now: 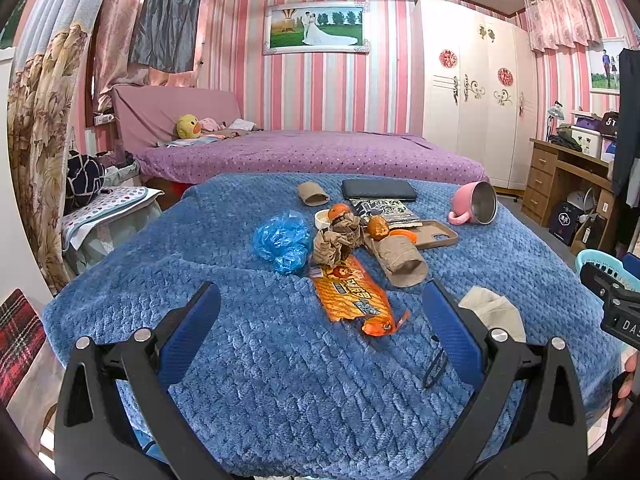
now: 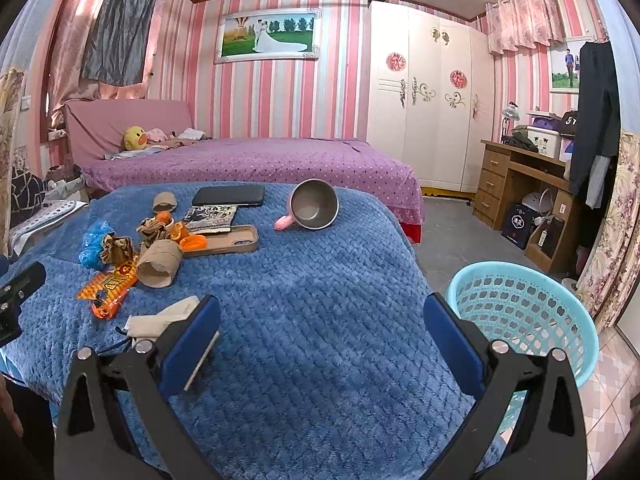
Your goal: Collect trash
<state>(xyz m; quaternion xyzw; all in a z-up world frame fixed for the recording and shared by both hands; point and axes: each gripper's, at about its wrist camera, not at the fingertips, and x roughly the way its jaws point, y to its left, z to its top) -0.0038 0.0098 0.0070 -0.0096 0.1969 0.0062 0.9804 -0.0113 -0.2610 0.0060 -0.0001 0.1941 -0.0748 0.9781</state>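
Looking from the left wrist, the left tool point(image 1: 320, 312) stands wide over a blue blanket point(image 1: 260, 360); an orange wrapper point(image 1: 352, 300) lies between its fingers, with cardboard tubes and blue plastic behind. From the right wrist, the right tool point(image 2: 322, 322) is wide and empty; a turquoise basket point(image 2: 532, 312) stands beside the blanket, on the floor.

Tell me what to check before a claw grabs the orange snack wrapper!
1. Left claw open: ok.
2. Right claw open, holding nothing: ok.
3. Flat orange plastic snack wrapper straight ahead between the left claw's fingers: ok.
4. Wrapper free of other things: not ok, crumpled brown paper sits at its far end.
5. Light blue plastic mesh basket upright beside the blue quilted blanket: ok.
6. Basket bottom: cannot tell.
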